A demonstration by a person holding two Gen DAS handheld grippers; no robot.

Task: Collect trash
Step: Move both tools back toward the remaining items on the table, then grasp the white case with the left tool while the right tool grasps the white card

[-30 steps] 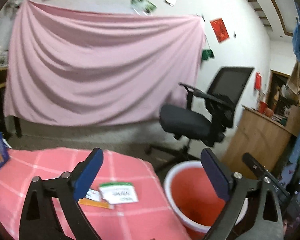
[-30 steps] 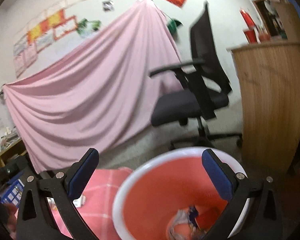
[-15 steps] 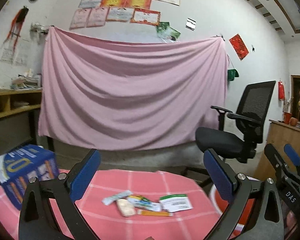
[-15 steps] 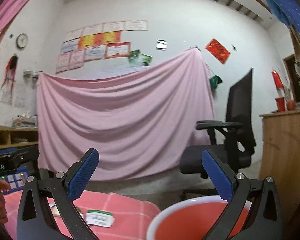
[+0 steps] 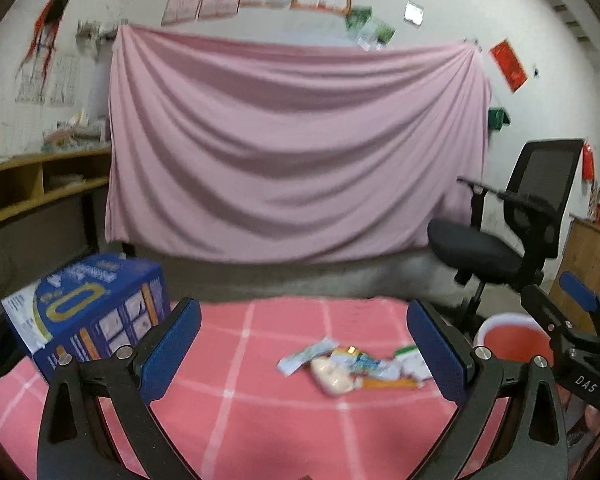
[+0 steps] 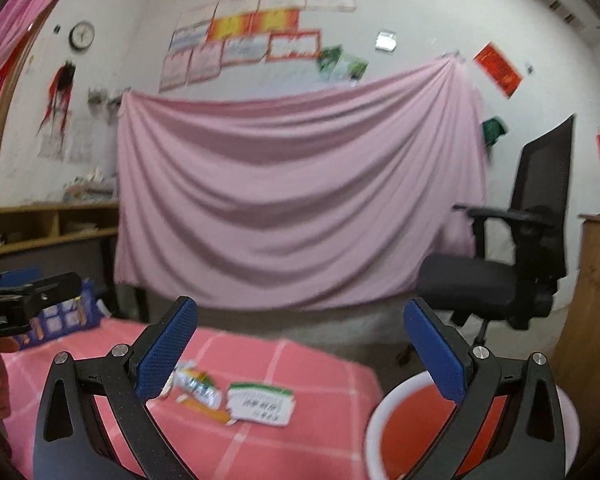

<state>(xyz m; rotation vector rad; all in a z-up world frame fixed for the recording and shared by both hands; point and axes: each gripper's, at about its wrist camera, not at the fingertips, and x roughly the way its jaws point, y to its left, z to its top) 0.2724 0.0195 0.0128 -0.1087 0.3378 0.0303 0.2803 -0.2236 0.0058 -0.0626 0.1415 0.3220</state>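
A small heap of wrappers (image 5: 352, 366) lies on the pink checked tablecloth (image 5: 260, 420), right of centre in the left wrist view. Among them are a white packet with a green top (image 6: 260, 402), a pale lump (image 5: 332, 378) and an orange strip. My left gripper (image 5: 304, 352) hangs open above the cloth, short of the heap, with nothing between its fingers. My right gripper (image 6: 300, 346) is open and empty too, to the right, between the table edge and the red bucket (image 6: 412, 436). That bucket (image 5: 512, 344) stands beside the table's right edge.
A blue printed box (image 5: 88, 312) sits on the table's left side. A black office chair (image 5: 512, 224) stands behind the bucket, with a wooden cabinet (image 6: 592, 320) to its right. A pink sheet (image 5: 292, 152) covers the back wall, and wooden shelves (image 5: 32, 192) line the left.
Both grippers have swung up and left, away from the bucket and toward the table. The wrappers and the blue box have come into view. Both stay open and empty.
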